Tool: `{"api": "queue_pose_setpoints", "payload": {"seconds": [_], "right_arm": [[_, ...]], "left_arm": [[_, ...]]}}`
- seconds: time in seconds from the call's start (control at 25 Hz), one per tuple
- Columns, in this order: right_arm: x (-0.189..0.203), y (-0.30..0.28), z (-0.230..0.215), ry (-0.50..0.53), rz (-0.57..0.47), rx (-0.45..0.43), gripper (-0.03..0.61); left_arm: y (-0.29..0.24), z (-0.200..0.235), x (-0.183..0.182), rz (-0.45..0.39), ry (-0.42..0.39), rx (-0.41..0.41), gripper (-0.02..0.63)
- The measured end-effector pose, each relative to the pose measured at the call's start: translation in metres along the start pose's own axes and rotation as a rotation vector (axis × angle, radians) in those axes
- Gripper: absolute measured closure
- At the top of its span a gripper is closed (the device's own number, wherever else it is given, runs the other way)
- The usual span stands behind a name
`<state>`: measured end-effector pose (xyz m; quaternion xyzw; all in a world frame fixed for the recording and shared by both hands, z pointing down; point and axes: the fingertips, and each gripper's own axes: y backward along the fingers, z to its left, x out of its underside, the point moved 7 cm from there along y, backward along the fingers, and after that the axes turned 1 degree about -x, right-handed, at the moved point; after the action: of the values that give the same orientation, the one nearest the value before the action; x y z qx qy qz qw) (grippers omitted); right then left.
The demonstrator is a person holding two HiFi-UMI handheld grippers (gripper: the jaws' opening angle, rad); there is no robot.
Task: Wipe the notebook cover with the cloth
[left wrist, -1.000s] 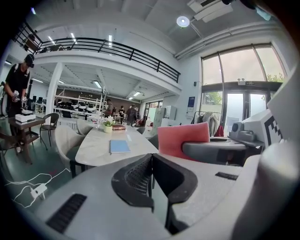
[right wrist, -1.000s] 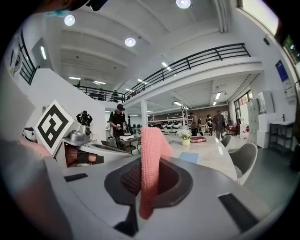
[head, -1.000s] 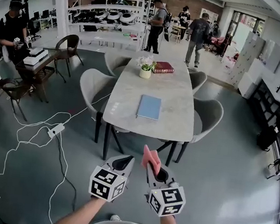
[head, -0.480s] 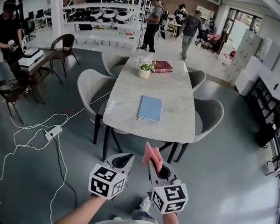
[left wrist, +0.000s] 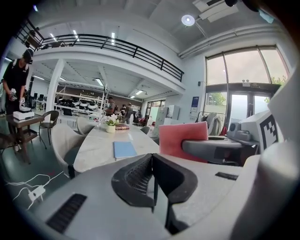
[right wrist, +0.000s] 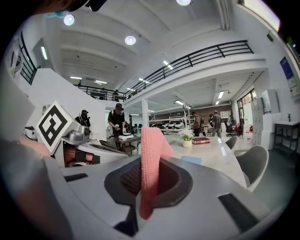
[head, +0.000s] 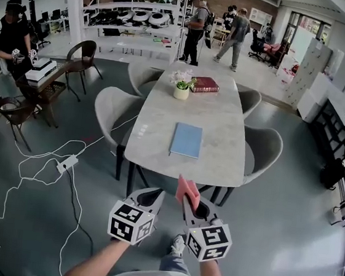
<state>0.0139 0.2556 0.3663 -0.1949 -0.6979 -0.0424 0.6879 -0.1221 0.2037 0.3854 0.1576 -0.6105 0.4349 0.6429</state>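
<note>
The right gripper (head: 191, 206) is clenching the pink cloth (head: 188, 193); the left gripper (head: 148, 199) is clenched empty, short of the table (head: 222, 140) with the notebook (head: 186, 140)

right gripper (right wrist: 148, 182): clamped on cloth
cloth (right wrist: 151, 145): pink, upright between jaws
notebook (right wrist: 191, 160): blue, flat on table, 2 o'clock from cloth
table (right wrist: 224, 151): pale, 3 o'clock
red book (right wrist: 200, 140): far end, beside flower pot (right wrist: 187, 142)

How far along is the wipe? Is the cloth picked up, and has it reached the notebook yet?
Done: the pink knitted cloth is clamped in the right gripper. In hand: both grippers hang short of the near end of the pale marble table; the left gripper is shut and empty. Left: reaching the flat blue notebook mid-table and wiping its cover; nothing touches it yet.
</note>
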Motion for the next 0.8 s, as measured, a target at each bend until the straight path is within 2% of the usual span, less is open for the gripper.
{"api": "queue_pose_setpoints", "payload": {"seconds": [0.8], "right_arm": [[-0.013, -0.120, -0.161, -0.002, 0.084, -0.155, 0.563]], "left_arm": [[-0.169, 0.040, -0.047, 0.049, 0.057, -0.097, 0.606]]}}
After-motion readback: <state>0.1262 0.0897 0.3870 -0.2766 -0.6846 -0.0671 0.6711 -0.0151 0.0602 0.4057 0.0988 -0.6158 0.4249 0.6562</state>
